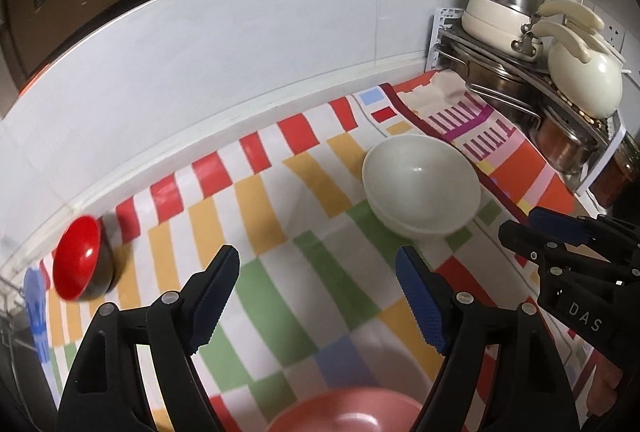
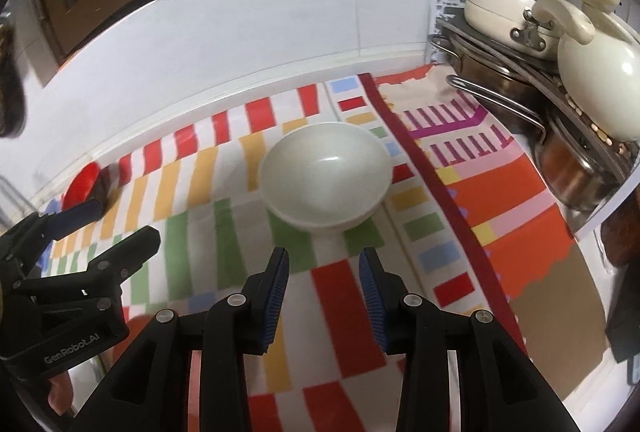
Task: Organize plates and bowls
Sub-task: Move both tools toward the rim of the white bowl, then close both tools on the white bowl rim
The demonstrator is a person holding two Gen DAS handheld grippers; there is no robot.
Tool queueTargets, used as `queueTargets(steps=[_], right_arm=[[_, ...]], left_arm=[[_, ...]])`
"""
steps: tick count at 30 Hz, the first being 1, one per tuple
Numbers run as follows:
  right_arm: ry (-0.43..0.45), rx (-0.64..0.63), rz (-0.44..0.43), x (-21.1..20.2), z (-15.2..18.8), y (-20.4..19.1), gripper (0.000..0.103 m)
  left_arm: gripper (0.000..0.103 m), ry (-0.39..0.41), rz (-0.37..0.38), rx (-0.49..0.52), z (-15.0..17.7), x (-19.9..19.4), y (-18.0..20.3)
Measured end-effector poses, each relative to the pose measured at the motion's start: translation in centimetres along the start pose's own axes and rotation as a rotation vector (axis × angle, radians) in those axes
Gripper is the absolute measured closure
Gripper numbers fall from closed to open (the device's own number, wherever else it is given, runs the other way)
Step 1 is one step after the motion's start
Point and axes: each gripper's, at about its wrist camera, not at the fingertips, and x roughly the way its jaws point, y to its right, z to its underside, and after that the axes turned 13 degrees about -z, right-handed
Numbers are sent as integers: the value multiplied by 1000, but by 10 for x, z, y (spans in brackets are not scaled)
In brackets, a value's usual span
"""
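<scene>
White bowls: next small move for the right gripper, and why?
Probably ease the right gripper forward toward the near rim of the white bowls. They sit nested, straight ahead of its empty, part-open jaws, with bare cloth between; the left gripper points elsewhere.

The left gripper (image 1: 318, 298) is matte black plastic with silver pivot screws and blue ribbed pads (image 1: 424, 308) lining its jaws; the right gripper (image 2: 323, 298) matches it, blue-padded; white lettering reads "DAS" on one body, "GenRobot.AI" on the other; bare skin (image 2: 60, 398) shows beneath.
</scene>
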Motion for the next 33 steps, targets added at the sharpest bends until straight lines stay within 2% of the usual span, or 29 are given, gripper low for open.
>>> queueTargets(steps=[12,22,28,33], right_arm=[[19,75,27,26,-34,38,65],[-2,142,26,53,-47,67,65],[-34,163,28,73,-50,77,65],[-56,191,21,86,-51,84,66]], left_arm=[[23,-10,34,67,-39,42,27],[25,-97,68,140,-50,89,58],[33,-133,66,165,-53,110,71],[48,-172,59,182,-55,124,78]])
